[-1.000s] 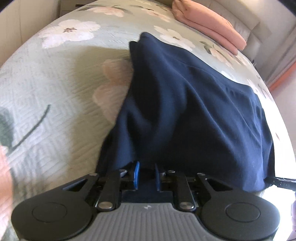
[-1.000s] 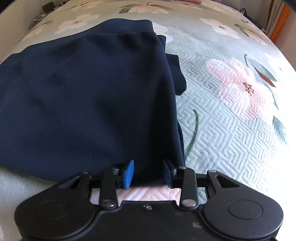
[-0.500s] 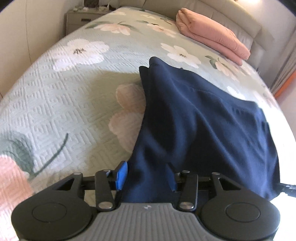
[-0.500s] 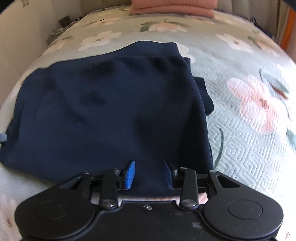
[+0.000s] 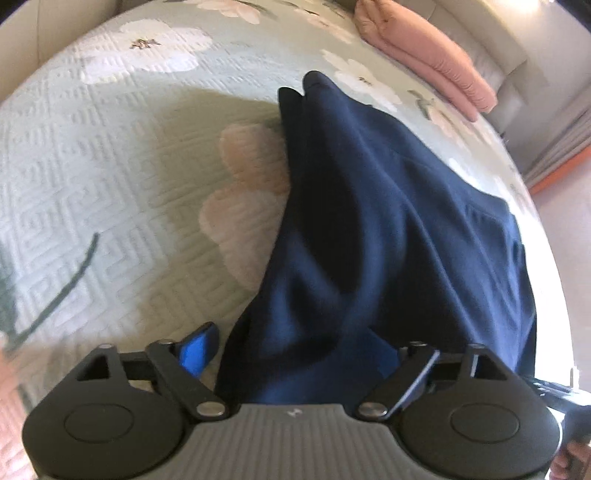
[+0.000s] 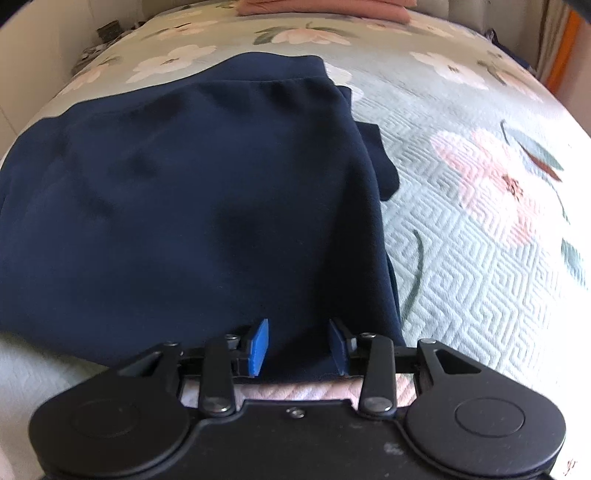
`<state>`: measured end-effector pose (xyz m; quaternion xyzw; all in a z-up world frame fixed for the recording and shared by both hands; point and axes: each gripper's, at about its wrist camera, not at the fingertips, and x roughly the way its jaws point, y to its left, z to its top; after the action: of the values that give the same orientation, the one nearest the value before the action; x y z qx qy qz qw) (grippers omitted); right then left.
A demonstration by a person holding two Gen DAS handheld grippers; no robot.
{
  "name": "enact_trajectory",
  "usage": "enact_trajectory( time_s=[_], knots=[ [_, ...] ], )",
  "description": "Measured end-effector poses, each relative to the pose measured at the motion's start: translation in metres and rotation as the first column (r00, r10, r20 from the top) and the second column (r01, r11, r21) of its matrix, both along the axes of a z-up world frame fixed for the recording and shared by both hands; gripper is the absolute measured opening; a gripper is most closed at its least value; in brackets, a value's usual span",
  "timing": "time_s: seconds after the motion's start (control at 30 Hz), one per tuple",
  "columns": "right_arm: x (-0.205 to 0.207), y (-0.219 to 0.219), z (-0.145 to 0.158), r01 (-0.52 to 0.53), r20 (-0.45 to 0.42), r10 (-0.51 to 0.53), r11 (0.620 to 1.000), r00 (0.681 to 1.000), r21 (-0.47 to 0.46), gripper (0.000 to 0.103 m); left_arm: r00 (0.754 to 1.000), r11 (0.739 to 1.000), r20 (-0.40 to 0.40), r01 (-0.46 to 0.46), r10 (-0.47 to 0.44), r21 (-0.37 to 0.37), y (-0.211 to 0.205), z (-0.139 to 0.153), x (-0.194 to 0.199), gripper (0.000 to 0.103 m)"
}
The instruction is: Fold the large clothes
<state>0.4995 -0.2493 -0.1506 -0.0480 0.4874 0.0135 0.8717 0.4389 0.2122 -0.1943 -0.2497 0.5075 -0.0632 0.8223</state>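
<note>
A large navy garment (image 5: 388,221) lies folded on the floral bedspread (image 5: 110,166), running away from me toward the headboard. Its near edge sits between the jaws of my left gripper (image 5: 295,350), which are opening wide; the blue left pad (image 5: 199,349) stands clear of the cloth, and the right pad is hidden behind a fold. In the right wrist view the garment (image 6: 184,203) spreads flat to the left. My right gripper (image 6: 299,345) straddles its near right hem, jaws opening slightly, pads apart with flat cloth between them.
A folded pink textile (image 5: 424,55) rests near the beige headboard (image 5: 480,33) at the far end. Bare quilted bedspread (image 6: 480,258) extends right of the garment. An orange strip and curtain (image 5: 554,162) mark the bed's far side. A hand (image 5: 576,458) shows at the lower right.
My left jaws went from nearly shut on the garment's near edge to wide apart, letting the cloth go. The right view now takes in more of the garment; its jaws stand slightly wider.
</note>
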Motion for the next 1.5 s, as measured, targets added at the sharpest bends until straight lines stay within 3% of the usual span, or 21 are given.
enact_trajectory(
  time_s=[0.1,0.37,0.4,0.5,0.57,0.73,0.83,1.0,1.07,1.13,1.17,1.23,1.33,1.43,1.5],
  knots=[
    [-0.014,-0.004,0.005,0.000,0.005,0.000,1.000,1.000,0.001,0.048,1.000,0.997,0.020,-0.015,0.016,-0.078,0.008,-0.006,0.002,0.098],
    [-0.013,-0.006,0.002,0.000,-0.004,0.000,1.000,1.000,0.008,0.050,0.995,0.970,0.078,-0.039,0.059,-0.238,0.031,-0.021,-0.002,0.095],
    [-0.012,-0.006,0.001,-0.001,-0.004,0.001,1.000,1.000,0.008,0.050,0.995,0.972,0.080,-0.038,0.058,-0.231,0.031,-0.020,-0.002,0.091],
    [-0.009,-0.005,0.000,-0.003,-0.005,0.004,1.000,1.000,0.006,0.050,0.995,0.992,0.085,-0.050,0.060,-0.116,0.030,-0.009,-0.005,0.062],
    [-0.008,-0.005,0.000,-0.003,-0.007,0.003,1.000,1.000,0.005,0.051,0.994,0.994,0.089,-0.054,0.062,-0.095,0.029,-0.005,-0.010,0.064],
    [-0.007,-0.008,-0.001,0.003,-0.010,-0.003,1.000,1.000,0.016,0.051,0.994,0.992,0.107,-0.007,0.021,-0.130,0.021,-0.011,-0.006,0.077],
    [-0.006,-0.009,-0.002,0.005,-0.008,-0.005,1.000,1.000,0.022,0.052,0.990,0.975,0.135,-0.007,0.038,-0.220,0.025,-0.021,0.001,0.077],
    [-0.005,-0.008,-0.002,-0.007,-0.002,0.007,1.000,1.000,0.021,0.052,0.983,0.923,0.170,0.004,0.066,-0.384,0.032,-0.038,0.017,0.076],
    [-0.005,-0.009,-0.002,-0.007,-0.002,0.007,1.000,1.000,0.023,0.052,0.982,0.911,0.178,0.014,0.065,-0.412,0.027,-0.042,0.024,0.069],
    [-0.005,-0.009,-0.002,-0.007,-0.002,0.007,1.000,1.000,0.026,0.052,0.984,0.900,0.168,0.018,0.061,-0.435,0.020,-0.044,0.030,0.040],
    [-0.006,-0.010,-0.001,-0.008,-0.002,0.008,1.000,1.000,0.029,0.052,0.985,0.882,0.162,0.021,0.063,-0.471,0.019,-0.046,0.030,0.036],
    [-0.008,-0.013,0.002,-0.009,0.004,0.009,0.999,1.000,0.045,0.052,0.981,0.883,0.172,0.005,0.086,-0.470,0.018,-0.040,0.027,0.031],
    [-0.016,-0.015,0.018,-0.017,0.084,0.012,0.998,0.996,0.054,0.052,0.972,0.880,0.208,0.000,0.112,-0.474,0.016,-0.017,0.021,0.028],
    [-0.027,-0.006,0.043,-0.095,0.210,0.081,0.994,0.974,0.059,0.052,0.960,0.907,0.272,0.058,0.064,-0.418,0.001,0.023,0.020,0.026],
    [-0.030,0.008,0.056,-0.166,0.271,0.138,0.982,0.953,0.085,0.052,0.951,0.911,0.307,0.097,0.034,-0.401,-0.013,0.046,0.024,0.026]
  ],
)
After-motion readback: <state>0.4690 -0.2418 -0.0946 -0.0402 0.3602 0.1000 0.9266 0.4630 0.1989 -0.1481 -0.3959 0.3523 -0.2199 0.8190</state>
